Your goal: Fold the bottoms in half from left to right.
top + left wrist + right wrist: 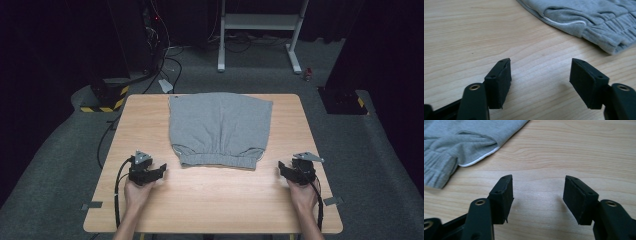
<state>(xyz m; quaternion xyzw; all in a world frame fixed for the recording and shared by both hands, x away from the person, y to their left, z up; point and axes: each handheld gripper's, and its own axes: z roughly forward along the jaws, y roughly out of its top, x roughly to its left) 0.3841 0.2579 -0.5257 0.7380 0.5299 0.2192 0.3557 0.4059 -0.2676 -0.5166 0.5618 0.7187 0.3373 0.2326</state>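
Bare table (215, 200) between gripper & shorts (220, 127)

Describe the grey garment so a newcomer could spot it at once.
Start at the light wooden table. On its middle and far part lie the grey shorts, spread flat, their gathered elastic waistband nearest the person, between the two grippers. They are the only soft fabric item there, with white pocket trim.

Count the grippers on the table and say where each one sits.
2. The left gripper rests on the wooden table at the near left of the grey shorts; the right gripper rests at their near right. Both have jaws apart and empty.
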